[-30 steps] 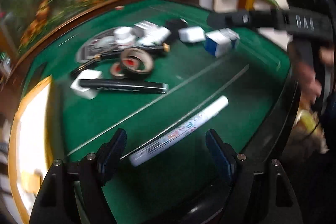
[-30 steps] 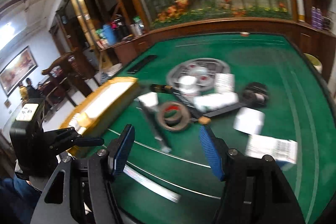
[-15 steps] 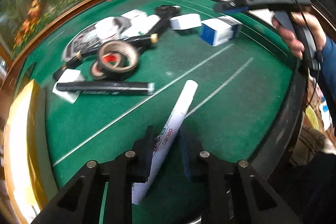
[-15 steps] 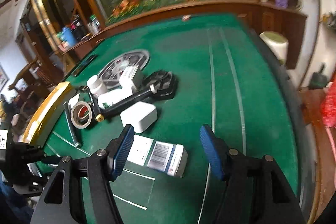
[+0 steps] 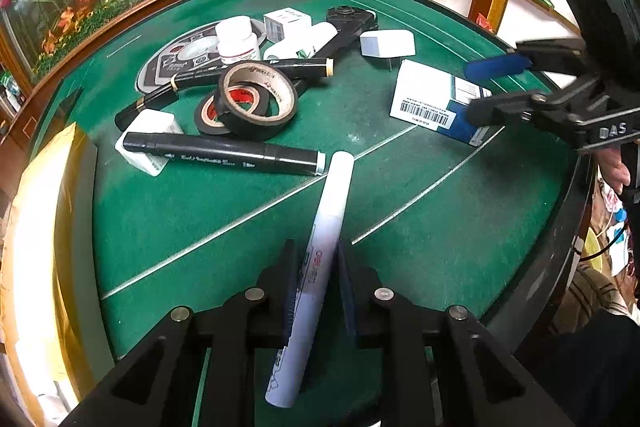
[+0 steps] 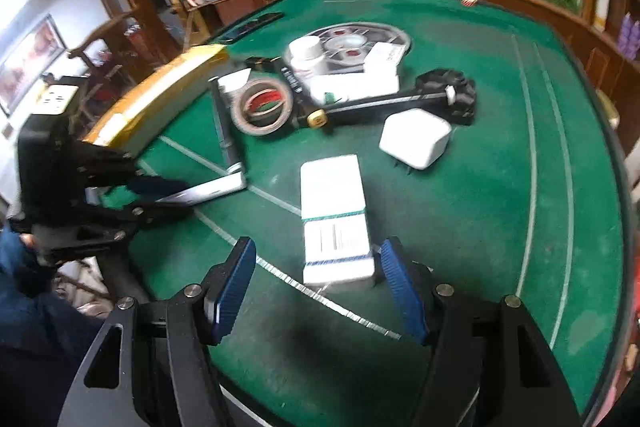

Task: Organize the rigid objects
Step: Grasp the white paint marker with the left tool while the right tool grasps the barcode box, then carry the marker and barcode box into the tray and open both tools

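A: Left gripper [image 5: 318, 279]: jaws have just been closing and now clamp the white marker [image 5: 320, 255]. Pads press it on both sides at mid-barrel. Its cap end points away over the green table [image 5: 420, 239], toward the black marker [image 5: 224, 153].

B: Is the white marker lifted?

A: Cannot tell. It runs from between the pads out across a white line on the felt; the far tip sits just beside the black marker's grey end.

B: Right gripper [image 6: 320, 287]?

A: Jaws about half spread, blue pads clear of everything. The barcode box [image 6: 336, 215] lies flat on the felt, its near end between the pads. The right pad is just beside a box corner; the left pad stands well off. No grip.

B: The rest of the pile?

A: Far centre. Two tape rolls [image 5: 256, 103] overlap, one leaning on the other. Behind them a long black pen [image 5: 224, 79], a white bottle [image 5: 238, 45] on a round disc [image 5: 168, 67], a white tube [image 5: 302, 43] and a small carton [image 5: 286, 23]. A white charger [image 6: 416, 139] sits just beyond the barcode box, apart from it. A small white box [image 5: 148, 139] lies under the black marker's left end. A yellow tray [image 6: 160, 99] stands at the table's left edge.

B: Focus?

A: Right view is motion-blurred; left view is sharp.
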A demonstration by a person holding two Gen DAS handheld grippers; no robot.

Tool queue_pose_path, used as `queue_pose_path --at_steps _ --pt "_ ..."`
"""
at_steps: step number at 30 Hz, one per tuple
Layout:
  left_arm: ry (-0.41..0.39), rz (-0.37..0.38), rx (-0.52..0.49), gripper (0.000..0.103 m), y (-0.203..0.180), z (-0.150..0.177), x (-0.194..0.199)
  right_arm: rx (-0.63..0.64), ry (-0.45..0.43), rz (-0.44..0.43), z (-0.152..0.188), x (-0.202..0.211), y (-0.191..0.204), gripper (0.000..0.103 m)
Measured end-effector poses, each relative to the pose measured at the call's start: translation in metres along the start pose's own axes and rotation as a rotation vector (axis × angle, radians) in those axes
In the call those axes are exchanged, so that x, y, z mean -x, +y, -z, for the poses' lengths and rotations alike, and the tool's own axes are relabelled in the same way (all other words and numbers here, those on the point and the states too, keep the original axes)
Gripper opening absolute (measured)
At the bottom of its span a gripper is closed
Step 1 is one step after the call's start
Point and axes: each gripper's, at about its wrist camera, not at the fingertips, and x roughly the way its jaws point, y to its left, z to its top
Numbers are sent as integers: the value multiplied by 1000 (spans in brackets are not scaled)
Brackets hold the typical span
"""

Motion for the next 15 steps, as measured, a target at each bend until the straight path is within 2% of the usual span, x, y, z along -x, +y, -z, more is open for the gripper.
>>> queue_pose_path --at_steps 2,4,5,6,11,15 --pt "-6 -7 -7 20 -2 0 0 19 -5 37 -4 -5 3 64" --pt "-14 -6 8 19 -1 2 0 10 8 30 -7 -13 3 61" --pt "-23 -1 18 17 -1 4 2 6 18 39 -7 -18 4 51" --pt "-28 0 21 16 -1 5 3 8 32 57 -9 -22 5 35" --pt "-30 -2 30 16 -1 7 4 -41 9 31 -7 -18 12 34" --pt "-40 -1 43 17 0 6 3 -42 7 51 -7 -24 23 34"
